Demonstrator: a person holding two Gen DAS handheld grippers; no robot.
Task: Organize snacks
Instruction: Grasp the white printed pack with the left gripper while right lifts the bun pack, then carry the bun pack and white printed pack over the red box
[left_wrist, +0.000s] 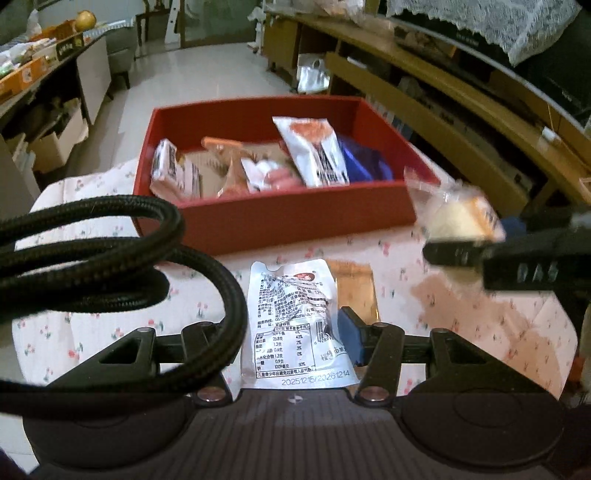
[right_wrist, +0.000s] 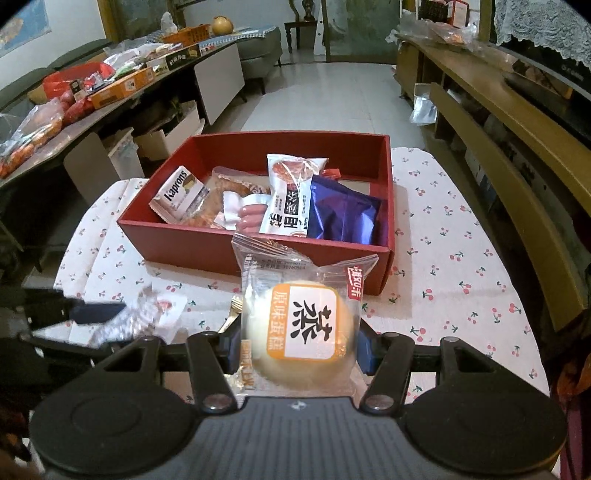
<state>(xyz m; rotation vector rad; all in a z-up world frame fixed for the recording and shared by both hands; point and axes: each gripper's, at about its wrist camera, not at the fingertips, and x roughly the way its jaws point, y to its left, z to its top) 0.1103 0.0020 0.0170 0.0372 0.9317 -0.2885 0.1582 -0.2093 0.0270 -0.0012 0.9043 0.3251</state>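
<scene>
A red box (left_wrist: 280, 218) (right_wrist: 258, 251) holds several snack packs on the cherry-print tablecloth. My left gripper (left_wrist: 295, 339) is shut on a silver pouch (left_wrist: 291, 317) held above the cloth just before the box; the pouch also shows blurred in the right wrist view (right_wrist: 147, 314). My right gripper (right_wrist: 299, 350) is shut on a clear-wrapped round cake (right_wrist: 306, 332) with an orange label, held in front of the box's near wall. In the left wrist view the cake (left_wrist: 458, 218) and right gripper (left_wrist: 454, 253) are at the right, beside the box.
In the box lie a Kaprons pack (right_wrist: 181, 192), sausages (right_wrist: 247, 214), a white pastry pack (right_wrist: 288, 195) and a purple pouch (right_wrist: 343, 214). A gold fork (right_wrist: 231, 314) lies on the cloth. Black cables (left_wrist: 110, 251) cross the left view. Wooden shelving (right_wrist: 498, 147) runs along the right.
</scene>
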